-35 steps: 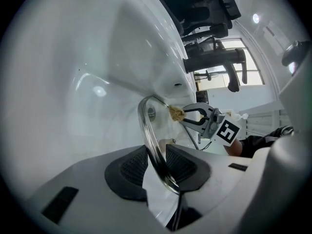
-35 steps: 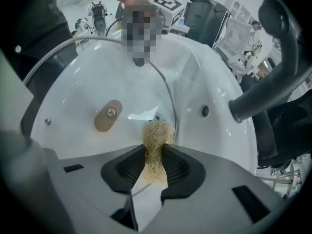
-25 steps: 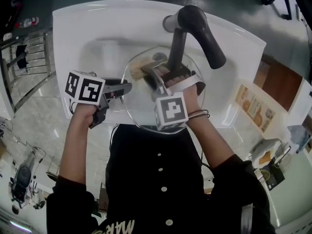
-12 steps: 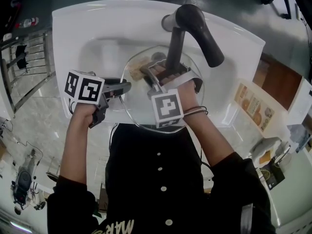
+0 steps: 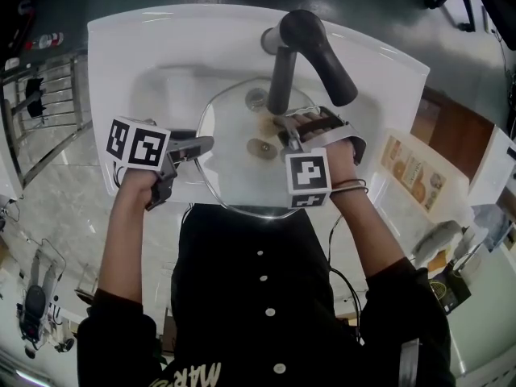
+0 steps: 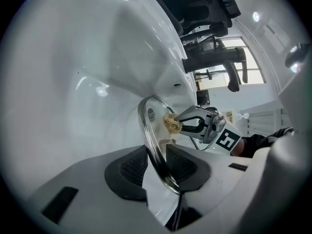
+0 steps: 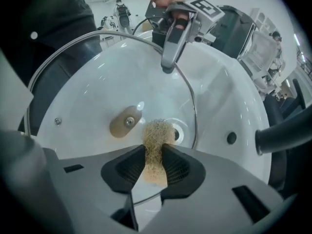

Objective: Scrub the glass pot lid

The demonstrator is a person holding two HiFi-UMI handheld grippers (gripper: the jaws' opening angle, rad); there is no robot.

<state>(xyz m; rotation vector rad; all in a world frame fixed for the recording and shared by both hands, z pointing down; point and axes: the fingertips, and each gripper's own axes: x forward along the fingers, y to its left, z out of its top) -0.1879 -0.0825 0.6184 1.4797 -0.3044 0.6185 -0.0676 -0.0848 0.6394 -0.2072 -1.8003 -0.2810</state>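
Note:
The round glass pot lid (image 5: 235, 172) is held over the white sink (image 5: 121, 39), with its brown knob plate (image 5: 262, 147) at the centre. My left gripper (image 5: 210, 143) is shut on the lid's metal rim (image 6: 146, 126) at the left edge; in the left gripper view the rim runs between its pads (image 6: 134, 167). My right gripper (image 5: 285, 128) points steeply down, shut on a tan fibrous scrubber (image 7: 156, 143). The scrubber presses on the glass (image 7: 83, 106) just right of the knob plate (image 7: 126, 122). The left gripper (image 7: 167, 66) shows at the lid's far rim.
A dark faucet (image 5: 310, 47) arches over the basin just behind the lid, close to my right gripper. The drain (image 7: 177, 133) and an overflow hole (image 7: 231, 138) show through and beside the glass. The person's dark-clothed body stands against the sink's front edge.
My right gripper has carried the scrubber rightward across the lid, from the far-left part of the glass to just right of the knob plate. The left gripper and lid have stayed put.

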